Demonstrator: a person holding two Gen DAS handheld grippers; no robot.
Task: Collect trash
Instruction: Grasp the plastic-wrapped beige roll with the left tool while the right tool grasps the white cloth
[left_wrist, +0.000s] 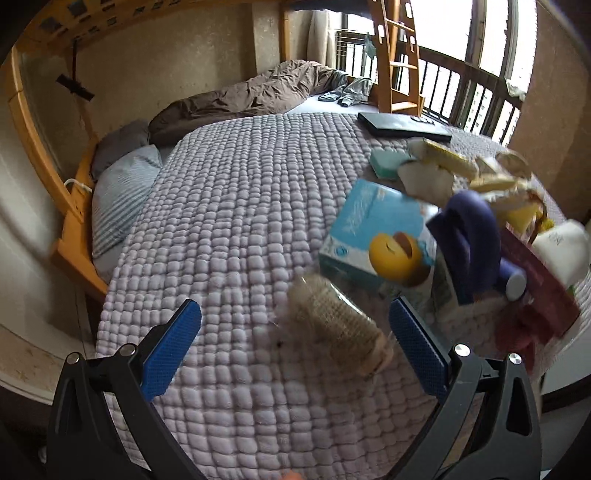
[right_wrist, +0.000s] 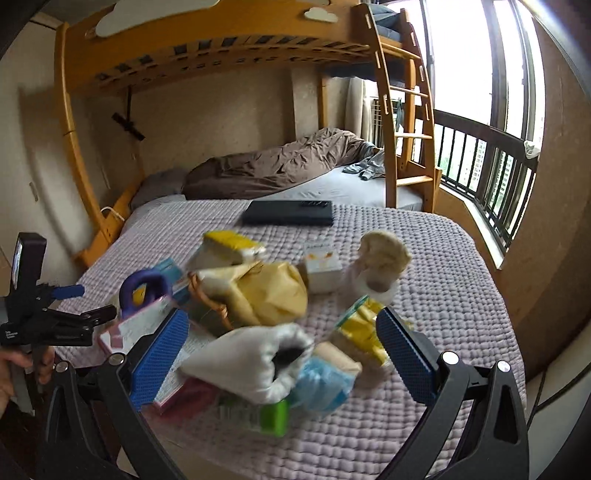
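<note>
Trash (right_wrist: 258, 295), crumpled paper and glossy cartons, litters the quilted bedspread (left_wrist: 229, 221); both grippers' fingers apart.

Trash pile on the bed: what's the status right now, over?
Left gripper open, empty. Right gripper open above the trash pile, nothing held. Pile loose on the quilt; blurred. No bin visible.
</note>
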